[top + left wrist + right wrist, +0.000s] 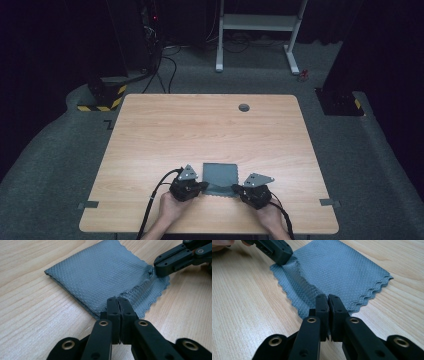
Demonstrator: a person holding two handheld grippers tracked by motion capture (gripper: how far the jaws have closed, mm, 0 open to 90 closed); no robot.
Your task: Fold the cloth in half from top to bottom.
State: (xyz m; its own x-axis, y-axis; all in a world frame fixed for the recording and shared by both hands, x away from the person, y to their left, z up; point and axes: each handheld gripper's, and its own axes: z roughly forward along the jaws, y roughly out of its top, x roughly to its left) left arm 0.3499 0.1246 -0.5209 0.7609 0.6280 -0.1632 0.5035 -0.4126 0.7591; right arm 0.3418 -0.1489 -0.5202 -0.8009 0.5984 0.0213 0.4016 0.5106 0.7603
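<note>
Grey folded cloth [220, 174] near six o'clock on wooden table [165, 125]. Pinched at both near corners by left gripper [118, 300] and right gripper [328, 298], jaws nearly shut on fabric. Probably gripped so for lifting the top layer.

A round grommet [244, 107] sits near the wooden table's [200, 125] far edge; a white frame [257, 30] stands beyond.

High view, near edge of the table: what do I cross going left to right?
Left strip of tape → left gripper → folded grey cloth → right gripper → right strip of tape.
</note>
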